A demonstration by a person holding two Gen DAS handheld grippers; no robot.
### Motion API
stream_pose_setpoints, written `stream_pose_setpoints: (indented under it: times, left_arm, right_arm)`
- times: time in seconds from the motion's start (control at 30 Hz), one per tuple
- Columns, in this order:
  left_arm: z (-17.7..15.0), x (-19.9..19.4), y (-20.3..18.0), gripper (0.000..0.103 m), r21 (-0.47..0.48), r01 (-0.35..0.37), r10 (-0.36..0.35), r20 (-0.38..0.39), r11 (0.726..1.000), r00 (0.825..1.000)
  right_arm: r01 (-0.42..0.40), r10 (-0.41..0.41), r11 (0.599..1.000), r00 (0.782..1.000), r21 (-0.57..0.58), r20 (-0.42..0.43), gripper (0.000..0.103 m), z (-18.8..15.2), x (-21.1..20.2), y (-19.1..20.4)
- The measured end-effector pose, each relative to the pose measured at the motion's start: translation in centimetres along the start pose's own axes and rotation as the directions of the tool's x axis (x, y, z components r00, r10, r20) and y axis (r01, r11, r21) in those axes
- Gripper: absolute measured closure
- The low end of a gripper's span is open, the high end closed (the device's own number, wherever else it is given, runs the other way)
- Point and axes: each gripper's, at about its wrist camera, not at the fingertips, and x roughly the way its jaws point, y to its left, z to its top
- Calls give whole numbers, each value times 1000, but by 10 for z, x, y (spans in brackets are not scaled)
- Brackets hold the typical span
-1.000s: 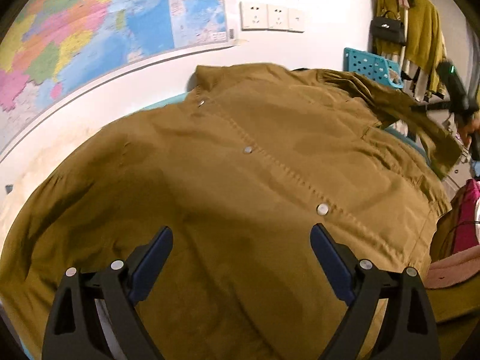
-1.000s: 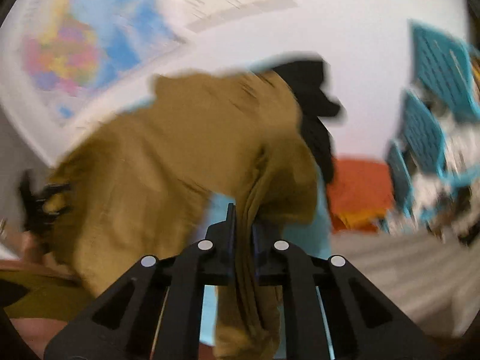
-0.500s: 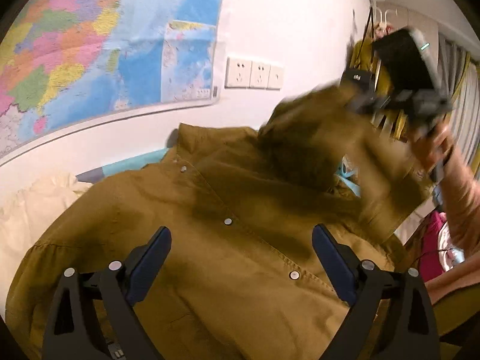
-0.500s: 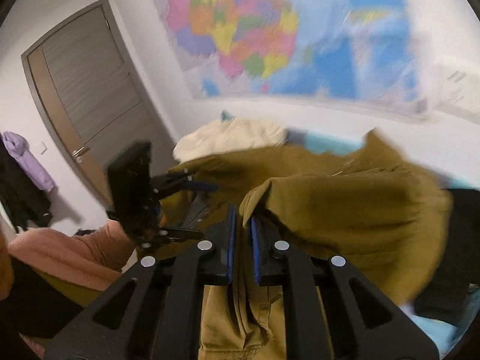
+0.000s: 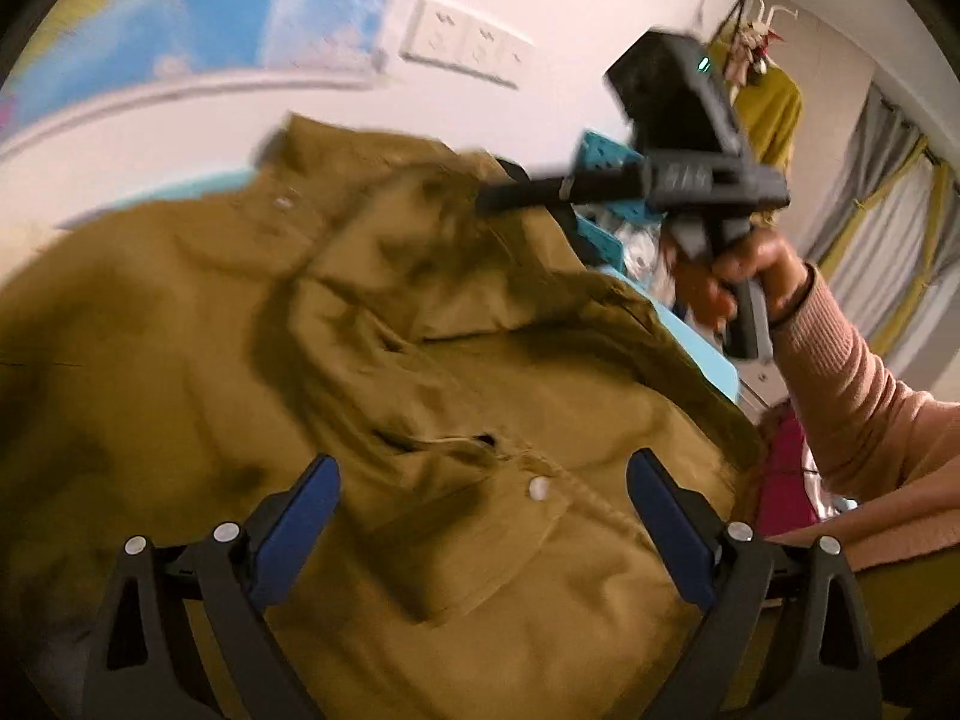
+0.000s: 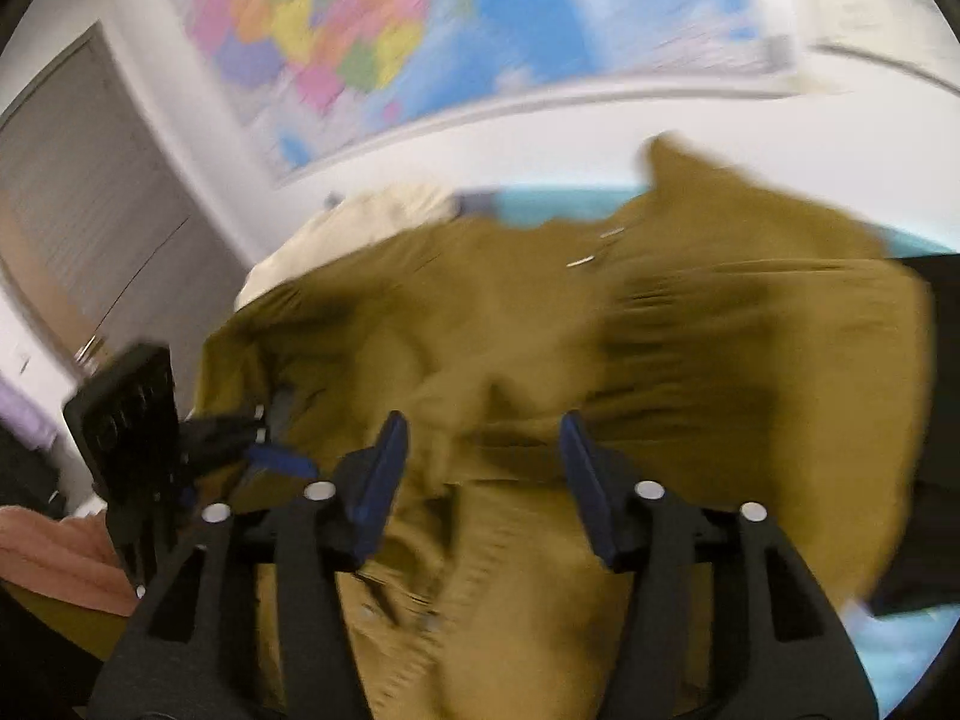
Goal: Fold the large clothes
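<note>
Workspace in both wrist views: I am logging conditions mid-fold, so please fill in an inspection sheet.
Surface: teal cover under the garment.
Job's things: mustard-brown shirt spread out, one sleeve folded across its front.
Clutter: cream fabric, black cloth, teal crates.
Grippers: left gripper open, empty; right gripper opening, jaws clear of the cloth.
Cables: nothing seen.
Surroundings: wall map, sockets, grey door, hanging clothes, curtains.
</note>
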Motion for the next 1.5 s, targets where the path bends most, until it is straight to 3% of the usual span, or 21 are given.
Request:
stream_pose_setpoints:
  times: [0.13,0.3,0.37,0.4,0.43,0.57,0.67,0.7,0.77,0.8,0.83,0.9,0.97,1.03,1.17,1.2,1.27,1.3,1.33,1.4,1.5]
  left_arm:
    - [2,40,0,14,20,-105,107,-131,994,986]
    - [2,43,15,80,39,-148,152,-182,988,971]
    - [10,28,23,84,57,-178,185,-168,982,968]
    - [15,17,29,85,68,-208,216,-156,976,964]
    - [21,6,36,86,74,-246,255,-141,966,957]
    - [46,-34,68,85,32,-305,307,-106,952,946]
    - [57,-49,95,72,-2,-422,419,-111,906,901]
    - [58,-49,105,62,-21,-450,444,-124,893,887]
    - [55,-44,123,55,-56,-500,485,-172,864,858]
    - [52,-42,126,52,-67,-505,488,-178,861,855]
    - [48,-40,128,47,-86,-480,461,-175,873,870]
    - [40,-40,121,31,-88,-418,404,-143,904,904]
    - [30,-44,107,18,-44,-387,382,-95,921,919]
    - [22,-42,92,17,-7,-367,366,-76,930,928]
    - [9,-12,81,18,69,-401,407,-154,914,901]
    - [8,-4,79,24,72,-407,413,-169,911,895]
    - [5,10,83,37,93,-439,449,-196,894,872]
    - [5,13,84,46,101,-452,463,-199,886,864]
    - [5,14,85,50,105,-463,475,-195,880,858]
    - [8,8,87,65,96,-457,467,-168,884,868]
    - [15,-12,94,66,27,-430,430,-124,903,894]
  right_arm:
    - [143,-144,989,989,39,18,35,-22,-20,-34]
    - [229,-229,973,970,-5,-83,34,-58,-3,-52]
    - [252,-255,967,962,-42,-99,43,-68,0,-55]
    - [265,-271,962,957,-66,-101,73,-70,2,-56]
    - [262,-268,963,958,-66,-105,101,-71,0,-58]
    - [240,-240,971,970,-4,-33,102,-71,-31,-71]
    - [244,-244,969,970,43,3,102,-71,-52,-79]
    - [252,-253,967,968,41,6,99,-71,-53,-77]
    - [272,-272,962,962,2,21,89,-70,-51,-63]
    - [271,-270,962,962,-21,33,71,-68,-50,-56]
    - [266,-263,962,963,-54,48,53,-65,-48,-46]
    - [296,-286,944,954,-145,89,36,-58,-39,-22]
    - [317,-297,918,948,-237,117,34,-45,-24,-3]
    - [331,-309,899,943,-288,121,23,-29,-6,7]
    - [348,-333,872,937,-344,105,19,8,32,6]
    - [353,-350,869,934,-348,74,19,21,48,0]
    - [345,-359,866,933,-363,30,41,32,66,-7]
    - [311,-347,878,937,-364,-36,76,38,79,-14]
    - [292,-338,888,938,-355,-74,92,41,85,-19]
    - [293,-336,891,939,-348,-70,98,45,79,-22]
    - [320,-324,903,945,-285,37,99,58,43,-26]
